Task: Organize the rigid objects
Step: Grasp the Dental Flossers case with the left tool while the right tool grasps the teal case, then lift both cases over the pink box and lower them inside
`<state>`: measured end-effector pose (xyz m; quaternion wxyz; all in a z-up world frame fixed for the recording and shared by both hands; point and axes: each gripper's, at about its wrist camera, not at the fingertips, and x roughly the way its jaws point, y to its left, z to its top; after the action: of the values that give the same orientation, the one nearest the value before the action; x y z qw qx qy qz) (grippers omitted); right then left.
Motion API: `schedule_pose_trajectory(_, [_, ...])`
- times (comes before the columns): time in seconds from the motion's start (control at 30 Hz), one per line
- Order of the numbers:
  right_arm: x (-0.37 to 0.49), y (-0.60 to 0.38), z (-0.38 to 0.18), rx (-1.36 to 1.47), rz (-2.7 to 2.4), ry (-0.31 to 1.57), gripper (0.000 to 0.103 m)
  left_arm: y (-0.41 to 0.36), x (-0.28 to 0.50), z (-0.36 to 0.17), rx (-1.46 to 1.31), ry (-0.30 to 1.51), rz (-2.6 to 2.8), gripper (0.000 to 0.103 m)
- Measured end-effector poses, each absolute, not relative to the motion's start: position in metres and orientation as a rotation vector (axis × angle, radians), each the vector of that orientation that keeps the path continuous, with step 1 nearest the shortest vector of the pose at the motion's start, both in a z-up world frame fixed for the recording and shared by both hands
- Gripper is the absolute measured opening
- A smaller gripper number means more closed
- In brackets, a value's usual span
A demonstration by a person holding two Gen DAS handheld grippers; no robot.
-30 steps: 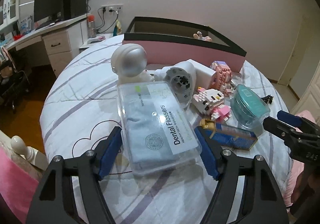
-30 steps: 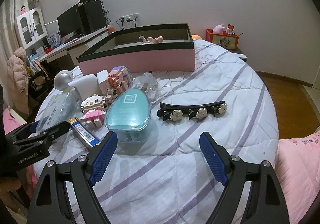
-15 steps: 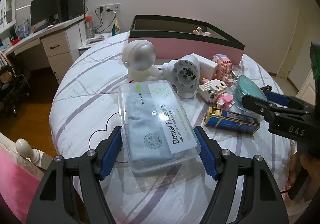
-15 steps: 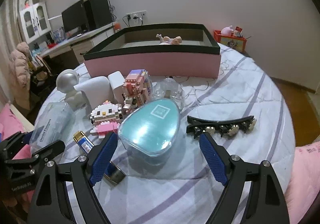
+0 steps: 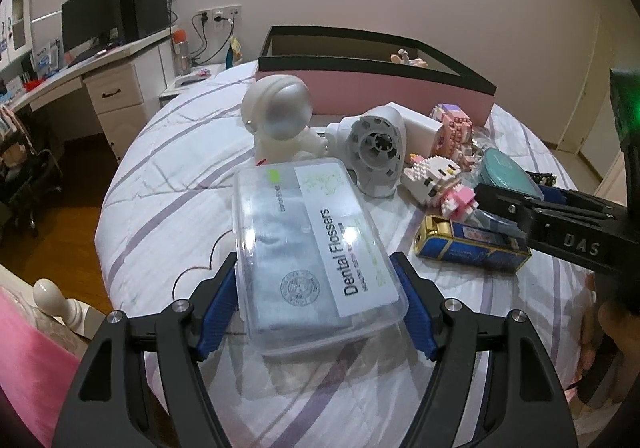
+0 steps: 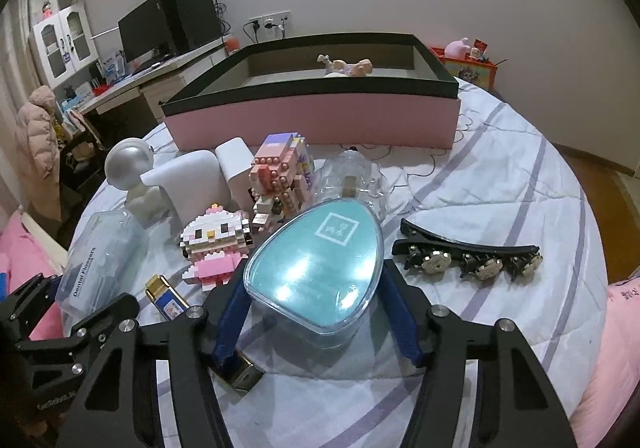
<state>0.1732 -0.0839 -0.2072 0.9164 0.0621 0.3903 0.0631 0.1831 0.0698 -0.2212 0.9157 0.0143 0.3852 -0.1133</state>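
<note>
Left-wrist view, read left to right: the left tongs [image 5: 316, 304] straddle the clear dental flosser box [image 5: 312, 244] on the bed [image 5: 160, 208], blue pads against its two long sides, so they seem to be pinching it, though it rests on the quilt, not lifted. Behind it stand a white astronaut figure [image 5: 280, 120] and a white cylindrical gadget [image 5: 376, 152], then a block-built kitten [image 5: 436, 180], a blue and gold lighter [image 5: 472, 244], and the other tool reaching in from the right edge.

Right-wrist view shows the right tongs [image 6: 316, 312], whose jaws have just been closing, around the teal egg-shaped case [image 6: 316, 268]; the pads sit at its flanks, and I cannot tell whether they press yet. Right of it lies a black hair clip [image 6: 468, 252] with flower studs, which the left view barely catches. This view alone looks into the pink box [image 6: 320, 116]: only a small figurine [image 6: 346, 66] lies inside.

My judgement: sorting has hardly begun. Nearly everything is loose on the quilt, and both grasped items are yet to be carried to the box.
</note>
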Motion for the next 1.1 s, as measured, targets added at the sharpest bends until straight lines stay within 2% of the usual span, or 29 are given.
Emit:
schedule_pose_trajectory(0.17, [0.157,-0.109,-0.207,0.134,0.116,0.816,0.063,0.072,0.184,-0.222,0.027,0.795,-0.243,0.075])
schedule_pose_trajectory(0.4, [0.161,-0.116,-0.208,0.179,0.093,0.819,0.066,0.065,0.189,-0.225,0.046,0.785,-0.234,0.080])
schedule_pose_trajectory(0.47, [0.166,-0.114,-0.209,0.177,0.078,0.825,0.066,0.064,0.192,-0.226,0.051,0.776,-0.233,0.073])
schedule_pose_trajectory(0.5, [0.168,-0.114,-0.209,0.179,0.076,0.823,0.066,0.064,0.193,-0.225,0.059,0.770,-0.226,0.063])
schedule_pose_trajectory(0.53, [0.170,-0.113,-0.209,0.178,0.073,0.824,0.066,0.064,0.193,-0.224,0.062,0.762,-0.222,0.062])
schedule_pose_trajectory(0.87, [0.167,-0.107,-0.203,0.115,0.104,0.800,0.064,0.063,0.190,-0.211,0.028,0.741,-0.262,0.062])
schedule_pose_trajectory(1.1, [0.163,-0.106,-0.162,0.085,0.136,0.725,0.064,0.056,0.192,-0.183,0.014,0.707,-0.315,0.062])
